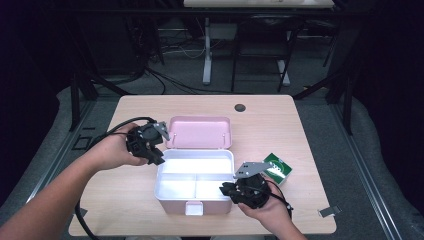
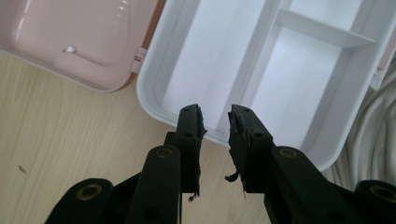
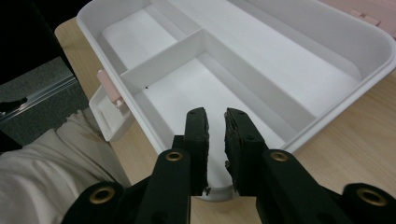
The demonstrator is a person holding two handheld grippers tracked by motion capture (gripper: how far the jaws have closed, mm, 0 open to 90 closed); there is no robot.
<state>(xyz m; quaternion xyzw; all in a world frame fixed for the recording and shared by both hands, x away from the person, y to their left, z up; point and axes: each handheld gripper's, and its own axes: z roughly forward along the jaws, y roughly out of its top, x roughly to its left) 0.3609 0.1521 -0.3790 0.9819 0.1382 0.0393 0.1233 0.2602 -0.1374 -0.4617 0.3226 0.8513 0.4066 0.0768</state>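
A pink box (image 1: 172, 204) stands open mid-table, its pink lid (image 1: 199, 132) laid back behind it. Inside sits a white tray (image 1: 231, 159) split into three empty compartments. My left gripper (image 1: 158, 158) is at the box's left rear corner; in the left gripper view (image 2: 216, 114) its jaws stand apart above the tray rim (image 2: 149, 100) with nothing between them. My right gripper (image 1: 223, 190) is at the box's front right corner. In the right gripper view (image 3: 215, 116) its jaws are slightly parted over the tray rim (image 3: 299, 140), pads not pressing on it.
A green and white carton (image 1: 276, 168) lies on the table right of the box, behind the right hand. A dark round hole (image 1: 240, 107) marks the table's far edge. A small metal clip (image 1: 327, 211) sits at the front right corner. The box's front latch (image 3: 108, 86) hangs open.
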